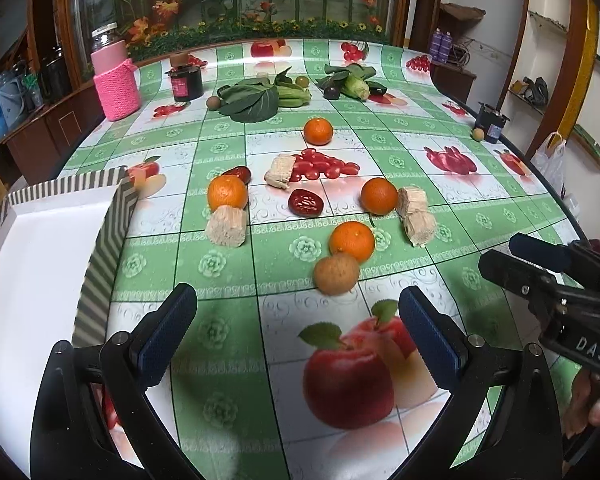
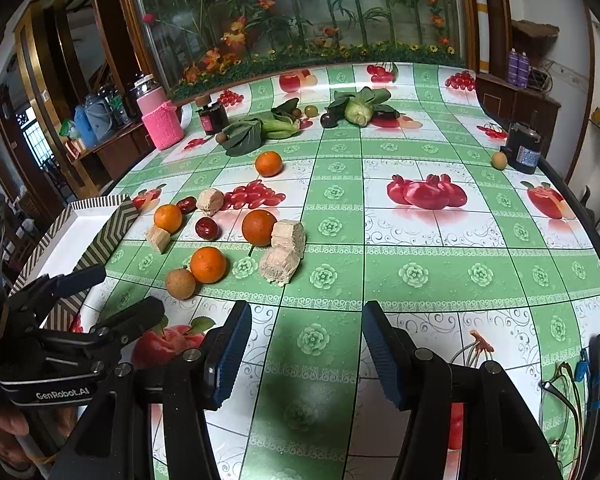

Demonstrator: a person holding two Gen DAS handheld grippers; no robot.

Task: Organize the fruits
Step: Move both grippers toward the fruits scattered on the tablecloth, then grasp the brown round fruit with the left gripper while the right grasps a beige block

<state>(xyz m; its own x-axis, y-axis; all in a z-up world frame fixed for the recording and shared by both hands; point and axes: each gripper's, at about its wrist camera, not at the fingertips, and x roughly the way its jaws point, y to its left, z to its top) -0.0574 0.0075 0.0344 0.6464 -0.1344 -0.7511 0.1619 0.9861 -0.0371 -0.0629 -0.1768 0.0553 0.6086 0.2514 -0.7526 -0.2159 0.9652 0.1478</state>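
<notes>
Several oranges lie on the fruit-print tablecloth; the nearest orange (image 1: 352, 241) (image 2: 208, 265) touches a tan longan (image 1: 336, 273) (image 2: 180, 283). Two red dates (image 1: 306, 203) (image 2: 207, 228) and several beige puffed snack blocks (image 1: 226, 225) (image 2: 281, 265) lie among them. A white tray with a striped rim (image 1: 104, 248) (image 2: 100, 236) stands at the left. My left gripper (image 1: 298, 312) is open and empty, just short of the longan. My right gripper (image 2: 307, 332) is open and empty over bare cloth, right of the fruit.
Leafy greens, green bananas and corn (image 1: 256, 98) (image 2: 358, 112) lie at the far side. A pink knit-covered jar (image 1: 116, 80), a dark jar (image 1: 186, 82) and a dark box (image 2: 524, 148) with a small longan stand near the edges. Glasses (image 2: 560, 408) lie at near right.
</notes>
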